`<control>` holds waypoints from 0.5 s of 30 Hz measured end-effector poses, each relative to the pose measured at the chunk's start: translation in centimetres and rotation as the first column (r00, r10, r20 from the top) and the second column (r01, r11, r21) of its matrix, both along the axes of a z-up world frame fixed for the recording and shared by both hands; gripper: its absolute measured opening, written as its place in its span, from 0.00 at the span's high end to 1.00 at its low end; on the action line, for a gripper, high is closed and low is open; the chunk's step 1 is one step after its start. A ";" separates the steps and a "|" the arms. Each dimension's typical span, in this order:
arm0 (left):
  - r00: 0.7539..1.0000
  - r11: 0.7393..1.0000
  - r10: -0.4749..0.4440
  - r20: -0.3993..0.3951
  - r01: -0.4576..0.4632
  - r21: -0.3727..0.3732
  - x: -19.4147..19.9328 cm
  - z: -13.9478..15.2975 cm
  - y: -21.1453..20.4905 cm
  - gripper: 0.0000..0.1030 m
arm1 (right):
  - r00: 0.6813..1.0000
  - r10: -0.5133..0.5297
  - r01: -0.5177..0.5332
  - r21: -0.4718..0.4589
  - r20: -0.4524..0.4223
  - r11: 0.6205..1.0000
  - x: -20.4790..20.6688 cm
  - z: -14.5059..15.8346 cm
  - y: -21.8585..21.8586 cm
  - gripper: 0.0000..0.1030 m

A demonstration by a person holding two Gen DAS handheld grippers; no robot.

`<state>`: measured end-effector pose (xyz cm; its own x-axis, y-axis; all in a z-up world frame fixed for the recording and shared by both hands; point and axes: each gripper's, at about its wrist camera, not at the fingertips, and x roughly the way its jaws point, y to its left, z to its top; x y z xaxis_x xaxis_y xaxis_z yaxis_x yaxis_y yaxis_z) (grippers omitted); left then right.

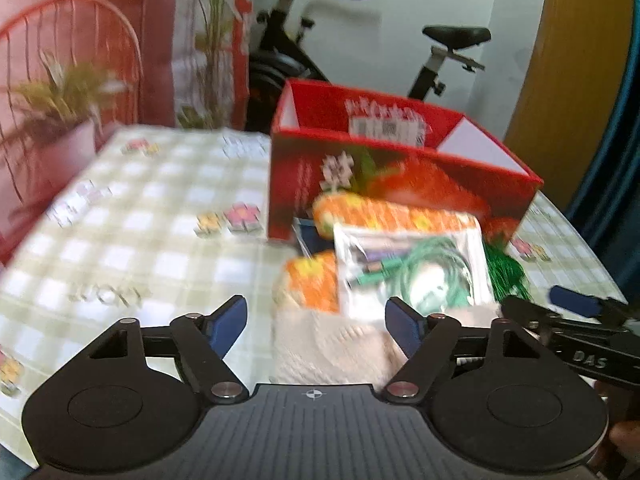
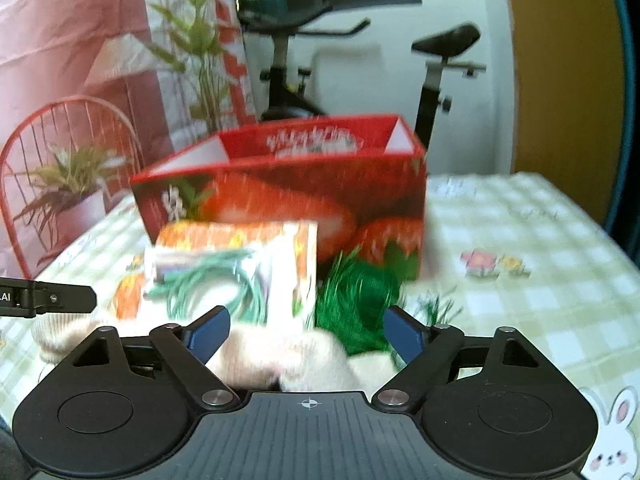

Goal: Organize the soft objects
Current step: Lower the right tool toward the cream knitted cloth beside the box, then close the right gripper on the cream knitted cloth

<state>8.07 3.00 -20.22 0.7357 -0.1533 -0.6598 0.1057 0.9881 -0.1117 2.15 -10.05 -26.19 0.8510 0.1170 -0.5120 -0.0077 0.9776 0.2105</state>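
A pile of soft things lies on the checked tablecloth in front of an open red strawberry box (image 1: 400,184) (image 2: 288,192). The pile holds a cream knitted item (image 1: 332,344) (image 2: 312,364), an orange patterned cloth (image 1: 316,284) (image 2: 224,236), a clear bag with green cord (image 1: 416,272) (image 2: 212,280) and green tinsel (image 1: 508,276) (image 2: 356,296). My left gripper (image 1: 318,324) is open, its jaws either side of the cream knit. My right gripper (image 2: 306,334) is open over the cream knit and tinsel; it also shows in the left wrist view (image 1: 576,304).
A potted plant (image 1: 60,112) (image 2: 68,192) and a red wire chair (image 1: 72,60) (image 2: 60,152) stand at the table's far left. An exercise bike (image 1: 360,40) (image 2: 360,64) stands behind the box. The tablecloth (image 1: 140,220) (image 2: 520,240) extends left and right of the pile.
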 end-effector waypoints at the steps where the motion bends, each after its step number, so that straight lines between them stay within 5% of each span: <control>1: 1.000 1.000 -0.011 -0.019 0.011 -0.018 0.1 -0.4 0.1 0.25 | 1.000 0.009 -0.009 0.004 -0.015 1.000 0.1 -0.2 0.0 0.22; 15: 0.992 0.986 -0.032 -0.124 0.012 -0.167 0.7 -3.5 1.4 0.26 | 0.997 0.061 -0.059 0.047 -0.053 0.997 -0.1 -1.3 -0.1 0.29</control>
